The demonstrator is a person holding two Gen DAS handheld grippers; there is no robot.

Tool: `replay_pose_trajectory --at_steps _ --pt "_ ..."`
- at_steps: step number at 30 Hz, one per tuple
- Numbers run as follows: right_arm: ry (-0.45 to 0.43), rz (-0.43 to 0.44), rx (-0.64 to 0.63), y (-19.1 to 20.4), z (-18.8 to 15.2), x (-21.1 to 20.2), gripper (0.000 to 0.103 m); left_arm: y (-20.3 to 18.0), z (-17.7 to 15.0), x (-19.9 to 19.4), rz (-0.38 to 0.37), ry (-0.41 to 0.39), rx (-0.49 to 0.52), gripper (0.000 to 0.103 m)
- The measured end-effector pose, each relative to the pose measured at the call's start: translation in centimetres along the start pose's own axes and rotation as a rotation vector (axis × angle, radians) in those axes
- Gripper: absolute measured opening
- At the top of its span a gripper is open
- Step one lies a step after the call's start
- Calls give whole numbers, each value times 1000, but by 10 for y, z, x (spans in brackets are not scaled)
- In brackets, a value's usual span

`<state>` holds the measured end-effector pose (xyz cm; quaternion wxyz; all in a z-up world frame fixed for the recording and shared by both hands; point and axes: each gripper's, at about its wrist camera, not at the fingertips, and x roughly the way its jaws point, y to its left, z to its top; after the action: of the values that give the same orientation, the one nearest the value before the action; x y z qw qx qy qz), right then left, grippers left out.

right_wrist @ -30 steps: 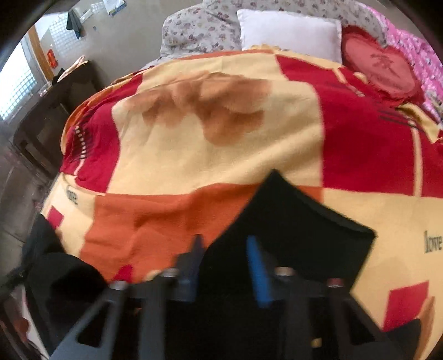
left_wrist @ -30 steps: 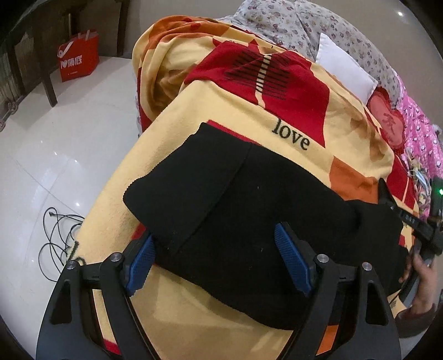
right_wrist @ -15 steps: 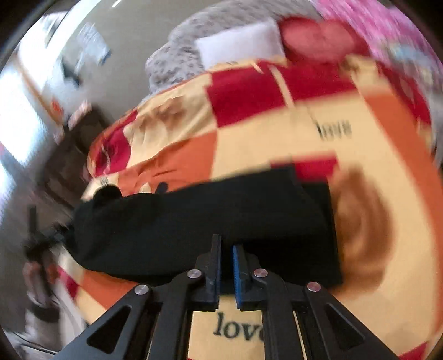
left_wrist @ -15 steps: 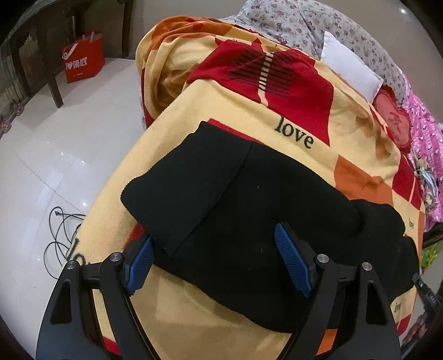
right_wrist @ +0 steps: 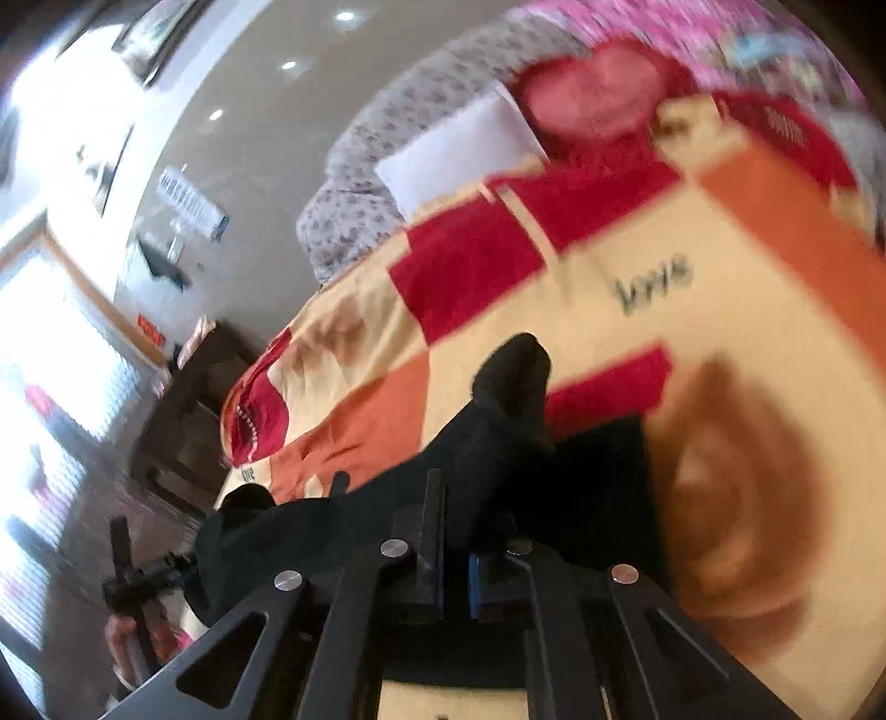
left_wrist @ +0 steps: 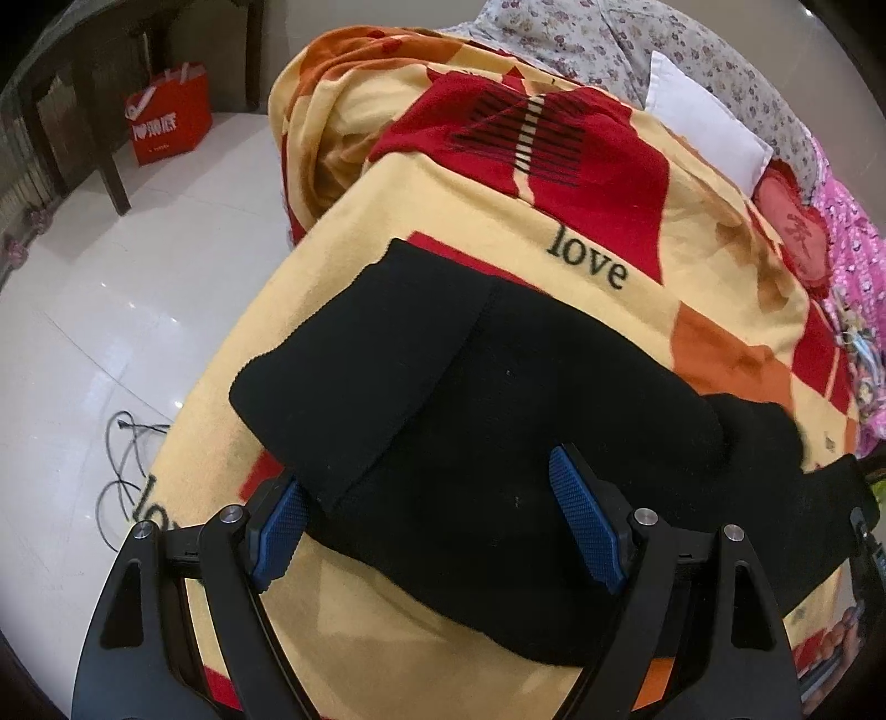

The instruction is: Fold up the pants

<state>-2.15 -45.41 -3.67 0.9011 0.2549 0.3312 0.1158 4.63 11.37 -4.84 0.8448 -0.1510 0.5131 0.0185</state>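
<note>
The black pants (left_wrist: 498,399) lay on a yellow, red and orange blanket (left_wrist: 720,288) printed with the word "love", spread across a bed.

Left gripper (left_wrist: 437,515): the jaws stood wide apart. The folded cloth lay between and beyond the two blue pads (left_wrist: 581,526). The left pad sat at the near edge of the folded layer; the right pad was over the cloth. Contact between the pads and the cloth could not be confirmed. The far right end of the pants ran toward the frame edge and was cut off there.

Right gripper (right_wrist: 455,576): the jaws were drawn narrow, with black cloth of the pants (right_wrist: 498,454) pinched between them. From the grip, a fold of the cloth rose to a peak above the blanket (right_wrist: 637,232). This view was motion-blurred; cloth edges and the blanket print were hard to make out.

Beyond the blanket lay a white pillow (left_wrist: 703,127), a red heart-shaped cushion (left_wrist: 792,227) and a floral quilt (left_wrist: 609,39). A red paper bag (left_wrist: 169,119) and a black cable (left_wrist: 127,459) were on the white tiled floor (left_wrist: 138,266).
</note>
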Motion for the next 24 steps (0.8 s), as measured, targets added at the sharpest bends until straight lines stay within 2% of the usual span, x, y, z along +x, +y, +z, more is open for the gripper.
replay_pose_trajectory --at_steps 3,6,8,10,13,17,19,21,24 --pt "21 -98 -14 -10 -5 -18 5 0 -4 -4 -31 2 6 82" --pt "129 -116 -4 -15 -22 1 5 -1 -6 -1 -13 -7 23 82" --pt "212 -162 -32 -13 -29 12 6 -1 -6 -2 -13 -2 23 82" --pt "206 -219 -82 -4 -25 2 9 2 -5 -6 -27 -3 13 82" --pt "128 -263 -118 9 -13 -23 20 11 -6 -15 -36 -13 -3 82" --pt "81 -125 -168 41 -11 -36 30 22 -13 -27 -84 -21 -41 82" --pt "118 -20 -210 62 -17 -21 32 29 -17 -31 -104 -19 -71 82" --pt "170 45 -232 80 -26 0 33 38 -19 -32 -127 -14 -121 82" --pt "229 86 -271 101 -42 25 33 51 -22 -30 -173 4 -205 82"
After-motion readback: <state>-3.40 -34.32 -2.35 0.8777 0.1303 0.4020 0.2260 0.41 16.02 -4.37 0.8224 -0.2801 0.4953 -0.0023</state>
